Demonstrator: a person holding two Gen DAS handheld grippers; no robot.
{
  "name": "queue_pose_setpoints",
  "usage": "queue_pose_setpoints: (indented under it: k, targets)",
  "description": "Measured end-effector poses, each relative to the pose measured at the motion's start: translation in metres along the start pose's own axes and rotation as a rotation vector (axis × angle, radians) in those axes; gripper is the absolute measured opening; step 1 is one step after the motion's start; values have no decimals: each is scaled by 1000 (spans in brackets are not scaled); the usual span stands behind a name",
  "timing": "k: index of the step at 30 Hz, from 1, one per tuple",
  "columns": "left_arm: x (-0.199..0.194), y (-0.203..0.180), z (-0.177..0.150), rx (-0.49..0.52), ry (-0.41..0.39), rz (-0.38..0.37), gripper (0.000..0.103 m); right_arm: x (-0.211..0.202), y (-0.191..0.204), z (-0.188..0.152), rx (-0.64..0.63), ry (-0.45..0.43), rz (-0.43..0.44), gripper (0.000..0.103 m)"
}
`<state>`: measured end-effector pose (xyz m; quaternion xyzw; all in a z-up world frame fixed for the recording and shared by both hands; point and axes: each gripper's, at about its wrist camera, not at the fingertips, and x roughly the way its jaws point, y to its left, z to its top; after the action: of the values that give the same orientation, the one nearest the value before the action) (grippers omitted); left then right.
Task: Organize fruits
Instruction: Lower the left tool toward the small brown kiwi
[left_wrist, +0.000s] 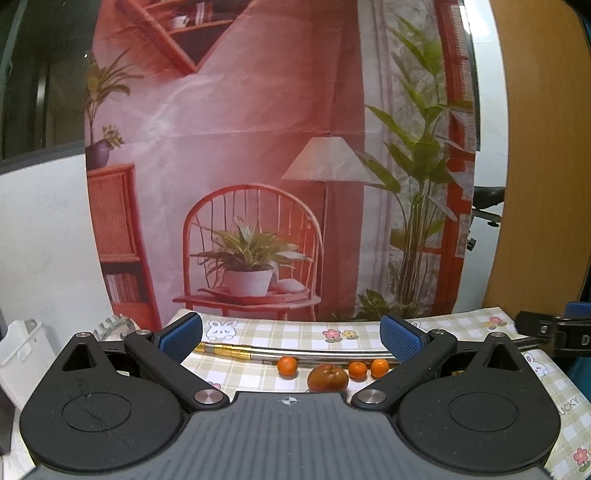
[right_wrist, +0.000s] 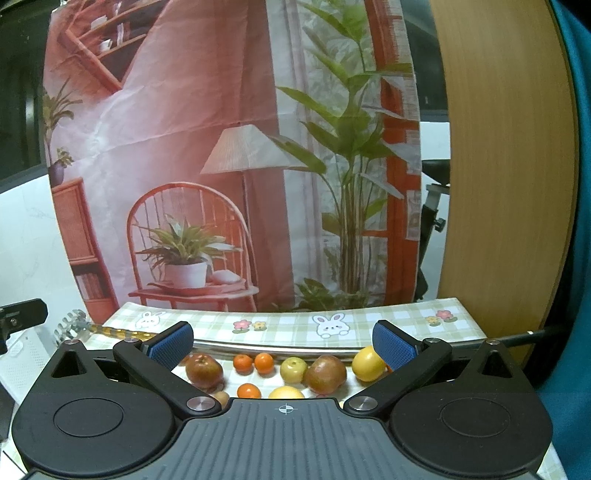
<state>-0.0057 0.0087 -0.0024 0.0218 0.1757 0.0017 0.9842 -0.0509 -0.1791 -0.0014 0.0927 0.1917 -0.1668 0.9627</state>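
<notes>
A: Start at the jaws. Is either one holding anything?

B: No. The left gripper (left_wrist: 291, 338) has its jaws spread wide with nothing between them, and the right gripper (right_wrist: 282, 341) stands the same way, spread and empty.

A: And the fruit?

B: Beyond the right jaws, loose on the tabletop (right_wrist: 369, 314): a reddish apple (right_wrist: 202, 369) toward the left jaw, two small oranges (right_wrist: 254, 362) near the middle, a pale yellow-green apple (right_wrist: 293, 370), a darker red-brown apple (right_wrist: 325, 373), and a yellow citrus (right_wrist: 367, 363) close against the right jaw. Nearer, partly hidden by the gripper body, are another small orange (right_wrist: 248, 390) and a yellow fruit (right_wrist: 286, 392). The left wrist view shows a brownish fruit (left_wrist: 327, 376) and three little oranges beyond its jaws.

A: So how far along?

B: Barely begun, I'd judge. The kinds lie mixed, I see no bowl or basket for them, and nothing is gripped.

A: Any writing?

B: On the checked cloth, off to the right of the left jaws, letters reading "UCKY" (left_wrist: 570, 404), the start cut off. A lone "D" shows on the other gripper at the far right edge. Bunnies and flowers are printed on the cloth; no brand I can read.
</notes>
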Motion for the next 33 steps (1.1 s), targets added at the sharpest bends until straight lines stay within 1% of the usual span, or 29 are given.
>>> queue_pose_setpoints:
  k: [6, 9, 11, 14, 16, 20, 22, 26, 30, 33]
  targets:
    - [16, 29, -7, -92, 22, 21, 103, 9, -17, -1, 27, -9, 4, 103]
    - [25, 40, -11, -109, 22, 63, 103, 18, -29, -4, 46, -4, -3, 103]
    - [31, 45, -14, -106, 26, 79, 103, 25, -39, -6, 61, 5, -14, 103]
    - [45, 50, -17, -89, 67, 68, 103, 35, -50, -12, 78, 17, -24, 103]
    - [54, 53, -20, -107, 97, 59, 103, 43, -54, -16, 73, 31, -34, 103]
    - [71, 59, -29, -124, 148, 51, 103, 60, -63, -25, 90, 70, -14, 103]
    - [78, 60, -34, -126, 163, 51, 103, 67, -64, -30, 82, 82, -16, 103]
    - [91, 53, -42, -87, 180, 59, 103, 80, -59, -39, 30, 99, -64, 103]
    - [108, 40, -46, -55, 228, 51, 103, 94, -57, -45, 4, 113, -86, 103]
    - [123, 31, -52, -50, 258, 13, 103, 103, -58, -48, 5, 130, -99, 103]
